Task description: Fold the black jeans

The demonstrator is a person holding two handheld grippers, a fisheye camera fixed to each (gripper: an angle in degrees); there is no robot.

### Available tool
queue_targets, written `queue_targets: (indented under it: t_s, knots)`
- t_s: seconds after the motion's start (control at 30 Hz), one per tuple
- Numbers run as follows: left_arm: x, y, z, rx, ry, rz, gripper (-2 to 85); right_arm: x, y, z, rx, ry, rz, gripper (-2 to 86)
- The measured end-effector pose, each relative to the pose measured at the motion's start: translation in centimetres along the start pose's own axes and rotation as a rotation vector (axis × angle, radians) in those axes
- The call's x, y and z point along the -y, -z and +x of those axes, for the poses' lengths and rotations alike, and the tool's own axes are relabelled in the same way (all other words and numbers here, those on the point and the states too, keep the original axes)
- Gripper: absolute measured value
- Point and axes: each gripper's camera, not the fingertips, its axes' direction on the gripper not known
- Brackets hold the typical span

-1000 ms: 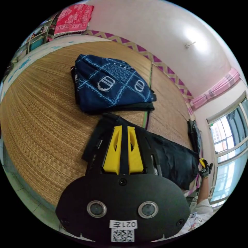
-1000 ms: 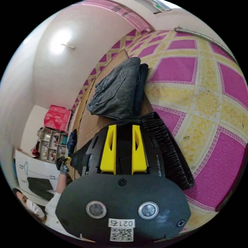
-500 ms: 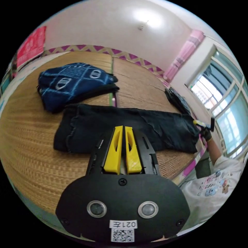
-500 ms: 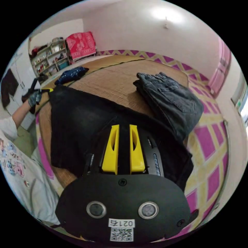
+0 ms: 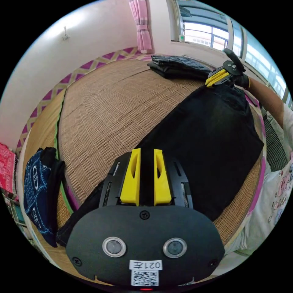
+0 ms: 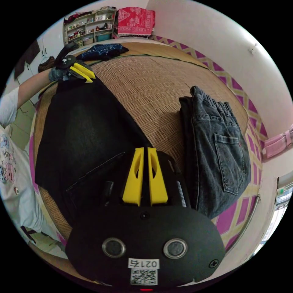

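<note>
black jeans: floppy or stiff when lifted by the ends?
Likely floppy: the black jeans lie flat and creased along the woven mat. Held by left gripper and right gripper, the middle would probably sag. Denim looks fairly heavy.

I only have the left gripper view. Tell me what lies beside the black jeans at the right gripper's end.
Observer: A folded pair of grey jeans lies there, back pocket up. A strip of mat shows between it and the black jeans.
Operator: Report the right jaws up close.
Observer: In the right gripper view, the right gripper has its jaws nearly together over the black cloth. I cannot tell whether they pinch it.
Operator: Confirm which end of the jeans that is.
Observer: A slanted pocket seam runs through the cloth just beside that gripper, so it looks like the waist end.
</note>
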Motion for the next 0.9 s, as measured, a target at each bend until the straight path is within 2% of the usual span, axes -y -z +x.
queue_targets:
  t_s: [0.2,0.43,0.5,0.57,0.67,0.8,0.83,0.87,0.9]
  knots:
    - [-0.5,0.3,-1.9,0.036,0.017,0.023,-0.8,0.1,0.9,0.4,0.049,-0.032,0.076,-0.2]
    - [-3.2,1.3,-6.0,-0.057,0.176,0.111,-0.9,-0.2,-1.9,0.6,0.055,-0.129,0.03,3.8]
    - [-5.1,2.9,-6.7,-0.053,0.21,0.151,-0.8,-0.8,0.4,-0.6,0.021,-0.139,0.075,5.6]
    - [-7.4,4.7,-7.1,-0.051,0.241,0.171,-0.5,-2.1,3.8,-4.6,0.079,-0.061,0.15,5.8]
    - [-11.8,7.7,-7.6,-0.012,0.307,0.195,-0.7,-4.0,5.6,-11.8,0.144,0.083,0.124,4.0]
    - [-19.4,11.8,-9.3,0.032,0.523,0.26,-0.9,-6.3,3.7,-17.8,0.123,0.085,0.004,0.6]
    - [-21.8,12.9,-10.0,0.046,0.607,0.291,-0.8,-7.1,1.8,-18.9,0.061,0.067,-0.105,0.1]
    - [-23.0,13.5,-10.4,0.056,0.659,0.307,-0.8,-8.3,2.6,-19.3,0.007,0.007,0.021,-0.2]
    - [-25.7,14.6,-11.2,0.067,0.77,0.353,-0.6,-8.8,2.6,-19.4,-0.002,-0.013,0.022,-0.3]
